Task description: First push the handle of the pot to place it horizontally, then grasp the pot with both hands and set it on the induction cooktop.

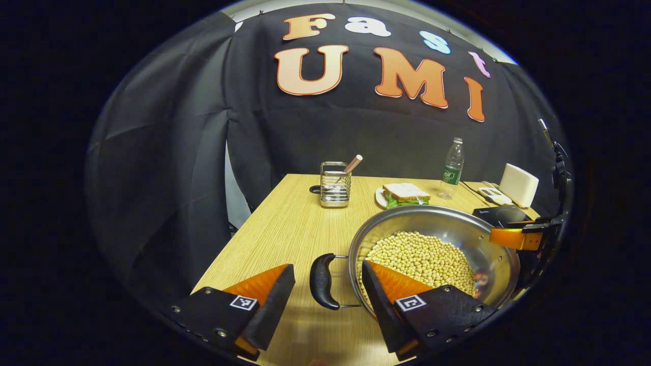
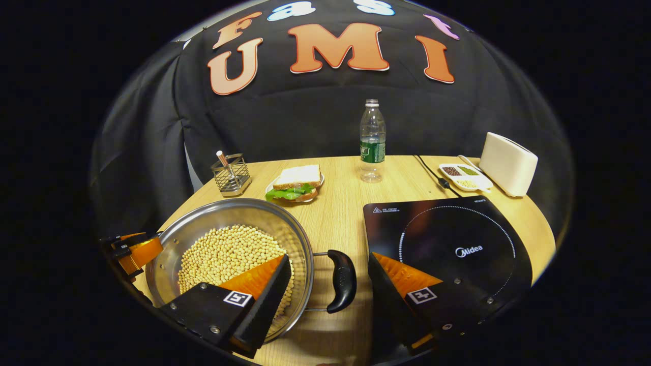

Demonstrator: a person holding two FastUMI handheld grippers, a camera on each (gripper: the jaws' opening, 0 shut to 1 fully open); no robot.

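A steel pot (image 1: 457, 229) (image 2: 203, 223) holding soybeans stands on the wooden table, left of the black induction cooktop (image 2: 447, 223) (image 1: 501, 213). The pot has a black loop handle on each side. My left gripper (image 1: 325, 300) is open and straddles one handle (image 1: 324, 281); one finger reaches over the pot's rim, the other stays outside. In the same way, my right gripper (image 2: 330, 300) is open around the opposite handle (image 2: 342, 280), between pot and cooktop. Neither pair of fingers presses on a handle. Each view also catches the other gripper's orange finger across the pot (image 1: 516, 238) (image 2: 137, 251).
A wire utensil holder (image 1: 335, 185) (image 2: 231, 175), a plate with a sandwich (image 1: 404, 195) (image 2: 295, 185) and a water bottle (image 1: 451, 169) (image 2: 372, 140) stand behind the pot. Behind the cooktop are a white box-shaped appliance (image 2: 508, 163) (image 1: 519, 184), a divided dish (image 2: 464, 175) and a cable (image 2: 432, 175).
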